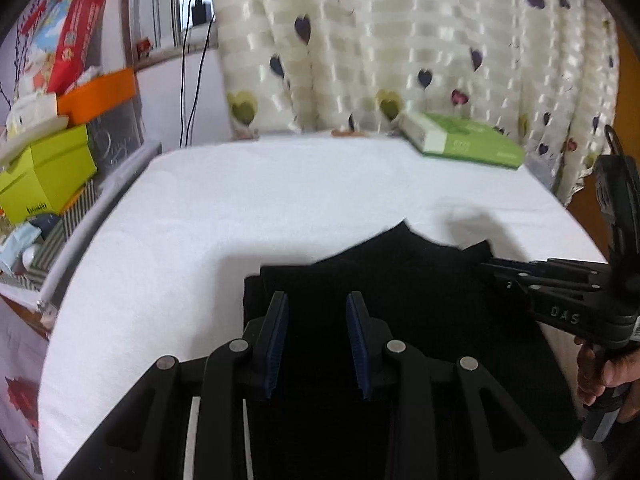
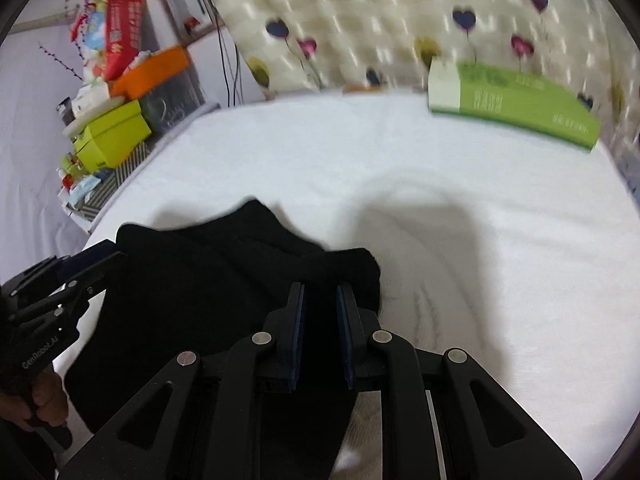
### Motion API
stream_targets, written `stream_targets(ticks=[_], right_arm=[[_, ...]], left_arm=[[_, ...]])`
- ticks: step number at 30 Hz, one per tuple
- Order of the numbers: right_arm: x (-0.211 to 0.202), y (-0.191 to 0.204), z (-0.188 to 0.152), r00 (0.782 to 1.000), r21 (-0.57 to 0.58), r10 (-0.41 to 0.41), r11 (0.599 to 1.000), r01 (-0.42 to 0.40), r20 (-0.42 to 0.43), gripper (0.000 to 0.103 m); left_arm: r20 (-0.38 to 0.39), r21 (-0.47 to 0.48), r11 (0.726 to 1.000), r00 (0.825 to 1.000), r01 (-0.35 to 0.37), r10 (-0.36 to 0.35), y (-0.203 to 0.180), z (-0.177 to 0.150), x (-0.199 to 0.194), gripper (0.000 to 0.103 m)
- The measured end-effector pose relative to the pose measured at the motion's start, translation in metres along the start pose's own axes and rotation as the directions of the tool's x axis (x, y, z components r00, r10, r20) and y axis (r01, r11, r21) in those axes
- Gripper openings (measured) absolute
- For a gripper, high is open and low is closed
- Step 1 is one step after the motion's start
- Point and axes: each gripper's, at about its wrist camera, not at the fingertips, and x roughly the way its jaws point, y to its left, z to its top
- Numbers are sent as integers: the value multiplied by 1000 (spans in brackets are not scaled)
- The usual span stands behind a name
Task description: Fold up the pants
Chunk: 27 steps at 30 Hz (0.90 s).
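The black pants (image 1: 384, 280) lie bunched on the white bed sheet, their far edge wavy and raised, with a shadow on the sheet beyond it. My left gripper (image 1: 319, 312) is at the pants' left part, dark cloth filling the gap between its blue pads. My right gripper (image 2: 320, 304) holds the right end of the pants (image 2: 224, 280), where cloth bulges over its fingertips. In the left wrist view the right gripper (image 1: 492, 268) shows from the side at the pants' right corner. The left gripper (image 2: 114, 258) shows at their left corner in the right wrist view.
A green and white box (image 1: 460, 140) lies at the bed's far right edge, in front of a heart-patterned curtain (image 1: 380, 40). Stacked boxes, lime (image 1: 48, 176) and orange (image 1: 100, 96), crowd a shelf on the left. White sheet (image 2: 460, 220) spreads beyond the pants. A hand (image 1: 600, 372) holds the right gripper.
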Motion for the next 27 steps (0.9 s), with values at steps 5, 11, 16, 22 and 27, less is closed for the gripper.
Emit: stream_targets(ticks=[5, 11, 16, 22, 27], right_arm=[[-3, -1, -2, 1000, -17, 1, 1000, -1, 8, 17], [-35, 14, -16, 999, -40, -4, 999, 6, 42, 40], [-67, 38, -43, 997, -82, 9, 997, -3, 74, 41], [-85, 65, -79, 997, -147, 4, 989, 7, 74, 41], [-75, 73, -96, 999, -181, -8, 983, 15, 40, 41]], left_arm=[[-6, 14, 1000, 1000, -8, 8, -1, -8, 6, 32], [16, 5, 1000, 1000, -23, 23, -3, -10, -19, 32], [56, 16, 1000, 998, -4, 3, -10, -25, -53, 32], [71, 24, 1000, 997, 19, -21, -20, -55, -80, 32], [33, 24, 1000, 999, 13, -14, -20, -79, -75, 32]])
